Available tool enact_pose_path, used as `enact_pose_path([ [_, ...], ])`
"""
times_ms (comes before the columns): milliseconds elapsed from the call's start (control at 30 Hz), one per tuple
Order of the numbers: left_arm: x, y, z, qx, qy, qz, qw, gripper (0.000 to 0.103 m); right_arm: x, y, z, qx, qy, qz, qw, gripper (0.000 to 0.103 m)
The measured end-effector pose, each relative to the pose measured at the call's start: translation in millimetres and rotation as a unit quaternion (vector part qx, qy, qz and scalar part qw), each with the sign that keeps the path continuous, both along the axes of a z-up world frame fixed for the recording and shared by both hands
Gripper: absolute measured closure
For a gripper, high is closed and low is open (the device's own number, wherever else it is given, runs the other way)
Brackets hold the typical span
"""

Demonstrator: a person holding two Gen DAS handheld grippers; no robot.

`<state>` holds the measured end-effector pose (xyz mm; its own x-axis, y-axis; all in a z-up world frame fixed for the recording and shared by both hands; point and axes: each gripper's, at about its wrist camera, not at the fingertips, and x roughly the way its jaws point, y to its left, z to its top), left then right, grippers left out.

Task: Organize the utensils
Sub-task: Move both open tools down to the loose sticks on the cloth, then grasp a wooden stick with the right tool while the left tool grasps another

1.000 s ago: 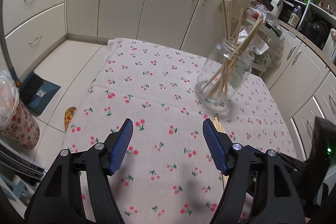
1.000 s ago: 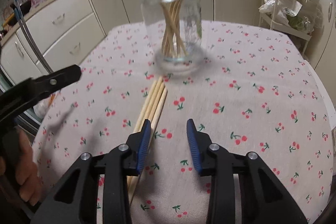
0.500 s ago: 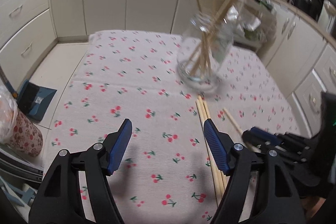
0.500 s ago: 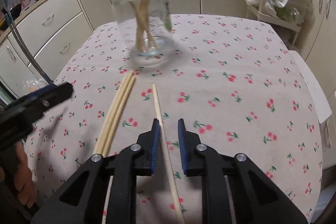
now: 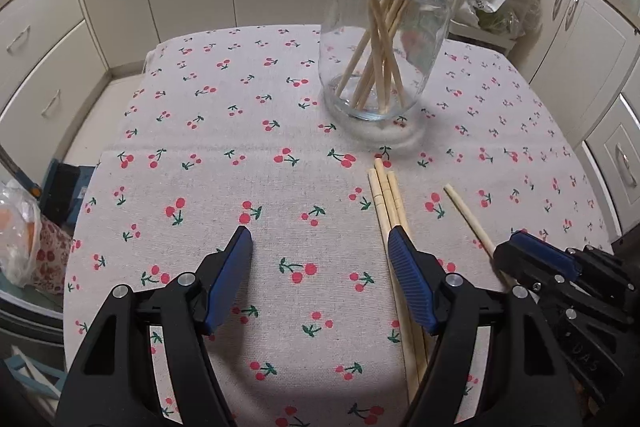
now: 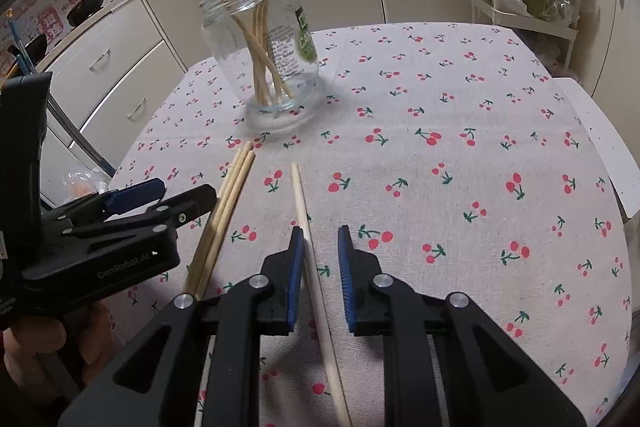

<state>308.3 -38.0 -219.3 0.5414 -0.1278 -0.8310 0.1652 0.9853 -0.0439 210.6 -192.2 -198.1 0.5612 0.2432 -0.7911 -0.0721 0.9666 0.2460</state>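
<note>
Wooden single chopstick [image 6: 316, 279] lies on the cherry-print tablecloth [image 6: 460, 155] between the right gripper [image 6: 318, 239] fingers — jaws narrowly parted, left pad touching it, right pad apart. Three chopsticks [image 5: 386, 193] lie bundled just beside, under the left gripper [image 5: 320, 239], whose jaws are spread wide. Glass jar [image 5: 384, 39] of upright chopsticks stands toward the tabletop's far edge; open cloth extends to the right edge.
</note>
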Motion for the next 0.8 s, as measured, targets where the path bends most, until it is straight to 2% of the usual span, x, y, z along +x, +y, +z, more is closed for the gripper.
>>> enact_pose_path([
  [167,7.3,-4.5,1.8,0.002,0.004,0.003,1.0,0.036,-0.1,-0.8,-0.5,0.0,-0.001,0.002,1.0,0.085],
  [367,6.1,-13.0,-2.4,0.044,0.01,-0.01,0.9989,0.036,-0.5,-0.6,-0.2,-0.005,0.001,0.005,1.0,0.085],
  [600,16.7,-9.1,-1.7,0.038,0.018,-0.006,0.9991,0.039,12.1,6.5,-0.2,-0.021,0.002,0.019,1.0,0.085],
  [633,18.8,-11.1,-1.7,0.039,0.017,-0.008,0.9991,0.041,15.4,9.3,-0.1,-0.028,0.003,0.025,0.999,0.085],
  [700,20.2,-13.3,-0.9,0.037,0.015,-0.013,0.9991,0.054,19.7,14.7,0.0,-0.046,0.003,0.037,0.998,0.085],
  [733,20.1,-15.1,0.3,0.037,0.014,-0.022,0.999,0.068,20.5,17.1,0.3,-0.056,0.004,0.045,0.997,0.085],
  [767,19.7,-17.0,1.4,0.035,0.016,-0.036,0.9986,0.083,20.2,17.4,0.2,-0.063,0.005,0.047,0.997,0.091],
  [800,18.7,-18.9,2.0,0.037,0.017,-0.047,0.9981,0.086,19.7,15.0,-0.4,-0.063,0.009,0.043,0.997,0.097],
])
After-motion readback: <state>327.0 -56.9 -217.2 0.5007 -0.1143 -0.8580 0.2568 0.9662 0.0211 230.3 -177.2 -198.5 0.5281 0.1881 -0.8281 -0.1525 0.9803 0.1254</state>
